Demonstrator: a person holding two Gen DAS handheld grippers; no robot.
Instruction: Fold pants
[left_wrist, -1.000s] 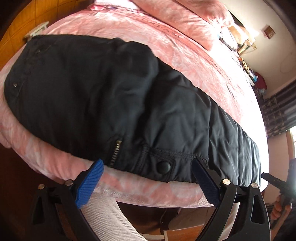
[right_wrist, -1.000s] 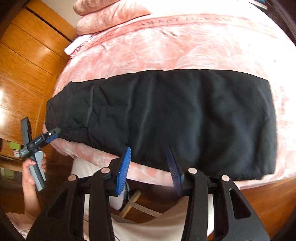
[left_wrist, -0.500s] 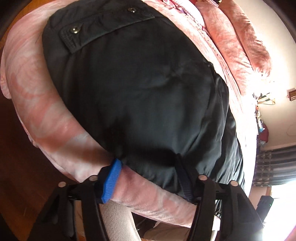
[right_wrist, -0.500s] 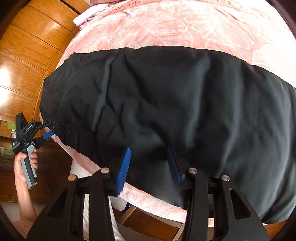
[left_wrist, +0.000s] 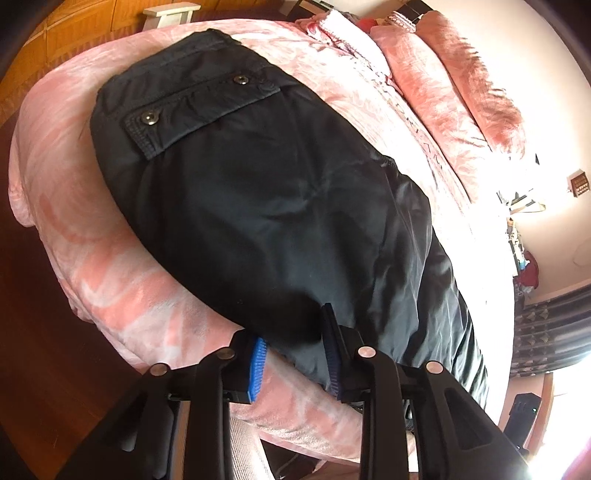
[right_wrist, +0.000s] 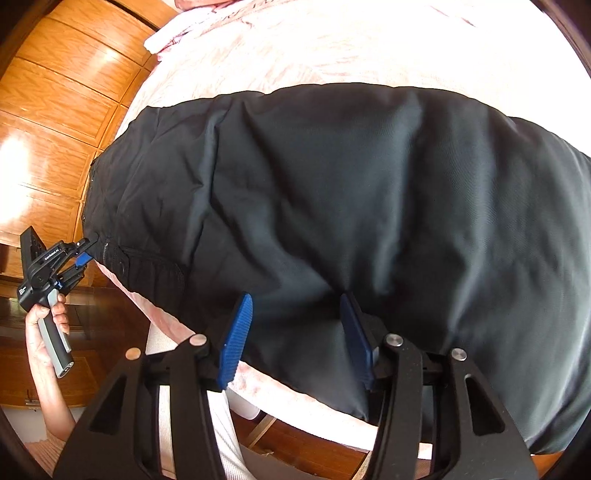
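Item: black pants (left_wrist: 280, 206), laid lengthwise along the near edge of a bed (left_wrist: 122, 295) with a pink cover; flap pocket (left_wrist: 192, 107) with two snaps uppermost.

Left gripper (left_wrist: 293, 354): fingers narrowed on the near edge at the waist end, fabric bunched between them; whether fully clamped cannot be told.

Right gripper (right_wrist: 295, 339): fingers apart, astride the near edge at mid-leg, not pinching.

Handling note: both should bite the same edge, full layers, before lifting evenly.
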